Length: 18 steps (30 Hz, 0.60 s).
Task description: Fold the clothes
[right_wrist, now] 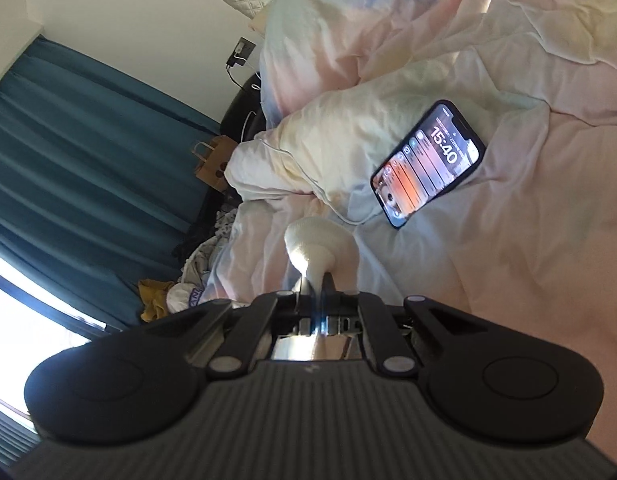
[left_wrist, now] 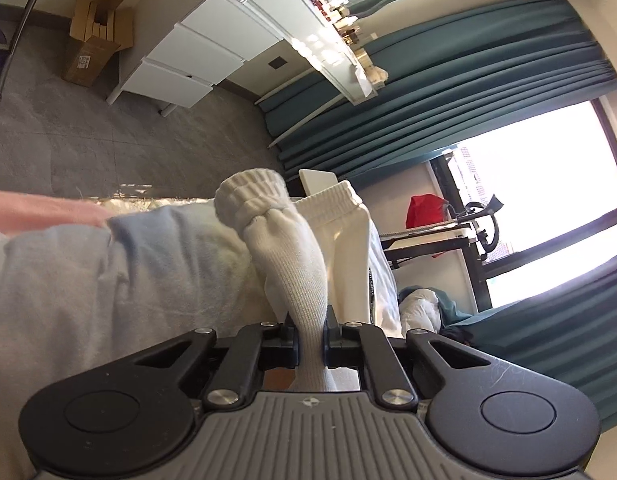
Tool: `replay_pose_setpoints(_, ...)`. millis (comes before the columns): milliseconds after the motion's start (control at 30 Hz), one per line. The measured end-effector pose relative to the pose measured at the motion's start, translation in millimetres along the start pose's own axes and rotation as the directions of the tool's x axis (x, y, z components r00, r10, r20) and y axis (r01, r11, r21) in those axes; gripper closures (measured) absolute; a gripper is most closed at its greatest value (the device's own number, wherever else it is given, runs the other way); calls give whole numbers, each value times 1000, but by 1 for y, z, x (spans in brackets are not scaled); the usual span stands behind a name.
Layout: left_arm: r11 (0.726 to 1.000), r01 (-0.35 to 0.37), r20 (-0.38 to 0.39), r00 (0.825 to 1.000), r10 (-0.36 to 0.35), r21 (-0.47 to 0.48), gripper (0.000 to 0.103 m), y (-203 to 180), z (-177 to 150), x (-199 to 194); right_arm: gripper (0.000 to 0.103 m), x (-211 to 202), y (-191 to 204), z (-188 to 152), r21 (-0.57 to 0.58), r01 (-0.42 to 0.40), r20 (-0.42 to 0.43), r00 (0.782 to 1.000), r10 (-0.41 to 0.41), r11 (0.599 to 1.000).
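The lit lock screen of the phone [right_wrist: 428, 162], lying on the bed [right_wrist: 528, 220] ahead and to the right of the right tool, shows the time 15:40. Smaller lines on its screen are too small to read. No other text is legible.

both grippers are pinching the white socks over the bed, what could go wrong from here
The left gripper pinches only one sock; the second sock beside it may drop away, splitting the pair. The right gripper grips just a thin bit of sock, so a tug could pull it free. The phone lies on the bedding nearby and could get covered or knocked.
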<state>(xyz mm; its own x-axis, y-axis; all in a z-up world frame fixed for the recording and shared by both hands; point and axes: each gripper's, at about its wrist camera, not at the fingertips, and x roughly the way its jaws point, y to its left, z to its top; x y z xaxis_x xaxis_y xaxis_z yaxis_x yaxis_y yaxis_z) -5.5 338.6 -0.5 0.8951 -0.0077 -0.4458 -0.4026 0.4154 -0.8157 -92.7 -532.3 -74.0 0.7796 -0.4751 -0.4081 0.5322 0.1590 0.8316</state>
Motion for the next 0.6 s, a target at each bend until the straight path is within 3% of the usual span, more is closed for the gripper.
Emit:
replay_pose_setpoints(133,994,29,9,1000,-30,104,96,-45,17,-1,98,9,30,13,-6,-41,-8,999,41,999)
replay_pose_setpoints(267,982,24,-3,1000,-24,190,97,-102,25,40,98,45,75,18,-41,-43,-7,999,43,998)
replay_pose_setpoints(433,959,-28,-17,999,34,282,97,-168,29,134,98,128,136,9,-108,24,-9,1000,-26,994)
replay_pose_setpoints(600,904,-137,-15,988,157,406,97,-209,20,262,98,225,187,-27,-231,67,-1,998,-69,971)
